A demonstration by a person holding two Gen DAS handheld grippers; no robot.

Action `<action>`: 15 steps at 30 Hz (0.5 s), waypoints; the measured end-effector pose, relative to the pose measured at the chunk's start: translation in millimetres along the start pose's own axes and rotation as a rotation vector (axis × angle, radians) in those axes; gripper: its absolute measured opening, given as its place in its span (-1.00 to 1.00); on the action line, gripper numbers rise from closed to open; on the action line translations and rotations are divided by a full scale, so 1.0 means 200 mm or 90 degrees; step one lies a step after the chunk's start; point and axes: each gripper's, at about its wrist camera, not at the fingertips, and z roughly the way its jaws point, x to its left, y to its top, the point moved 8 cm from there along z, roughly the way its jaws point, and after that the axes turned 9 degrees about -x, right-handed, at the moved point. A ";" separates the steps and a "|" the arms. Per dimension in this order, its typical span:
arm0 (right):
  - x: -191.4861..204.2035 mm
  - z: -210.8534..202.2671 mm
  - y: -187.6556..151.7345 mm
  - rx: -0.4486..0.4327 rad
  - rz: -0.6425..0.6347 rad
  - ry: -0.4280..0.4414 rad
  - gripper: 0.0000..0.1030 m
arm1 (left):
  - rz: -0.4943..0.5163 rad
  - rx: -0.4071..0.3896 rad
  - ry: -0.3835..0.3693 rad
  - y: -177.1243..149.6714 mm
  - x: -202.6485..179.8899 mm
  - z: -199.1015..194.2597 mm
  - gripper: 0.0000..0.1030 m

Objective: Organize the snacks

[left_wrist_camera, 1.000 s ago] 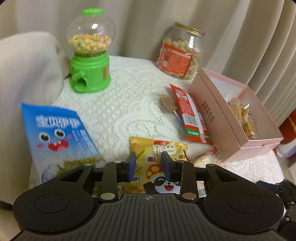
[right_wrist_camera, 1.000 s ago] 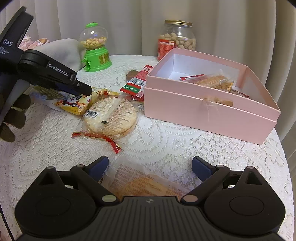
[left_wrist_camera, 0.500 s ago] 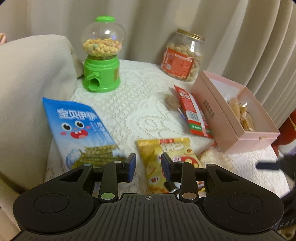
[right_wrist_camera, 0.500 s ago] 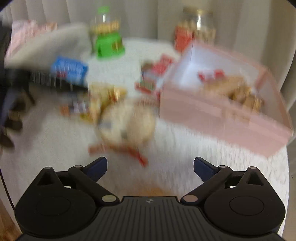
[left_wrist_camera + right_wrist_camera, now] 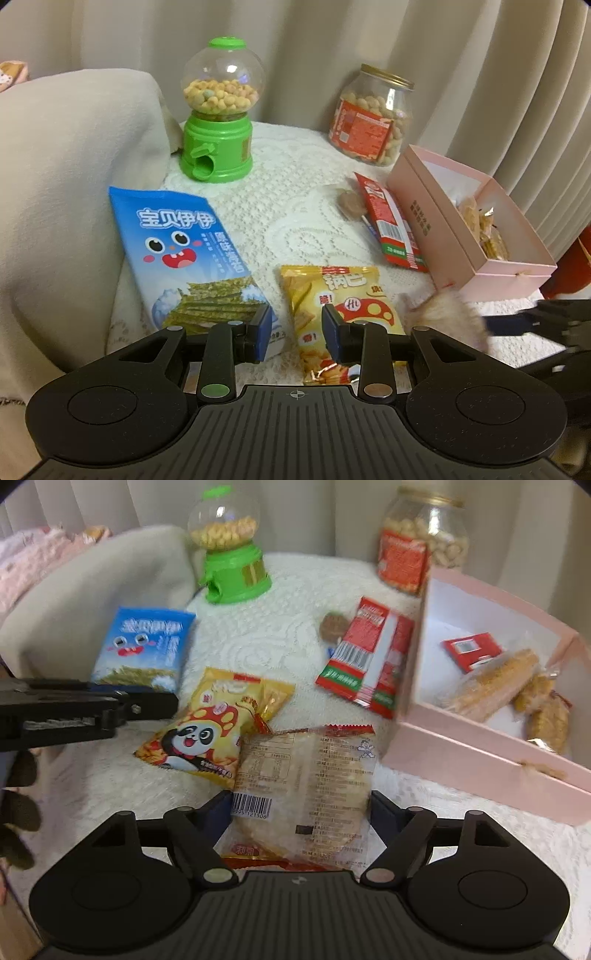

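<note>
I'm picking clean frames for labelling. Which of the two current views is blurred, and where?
Left wrist view: mostly sharp; only the rice cracker pack at lower right is smeared. Right wrist view: soft all over, with the pink box and peanut jar streaked, though the cracker's barcode reads clearly; curtains bow at the fisheye edges.

Pleated cream curtains (image 5: 480, 74) hang close behind a table under a white lace tablecloth (image 5: 288, 206). A beige cushion (image 5: 66, 177) leans against the table's left side. Pink fabric (image 5: 33, 554) lies beyond it. The light is warm and dim.
</note>
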 end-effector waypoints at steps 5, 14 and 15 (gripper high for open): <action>-0.06 -0.22 -0.01 -0.040 0.013 0.013 0.52 | 0.006 -0.002 -0.007 0.00 -0.03 0.00 -0.32; -0.34 -0.53 -0.06 -0.110 0.065 -0.063 0.52 | 0.046 0.004 -0.061 0.00 -0.27 -0.06 -0.32; -0.38 -0.55 -0.07 -0.115 0.076 -0.063 0.52 | 0.056 0.011 -0.076 -0.02 -0.33 -0.07 -0.32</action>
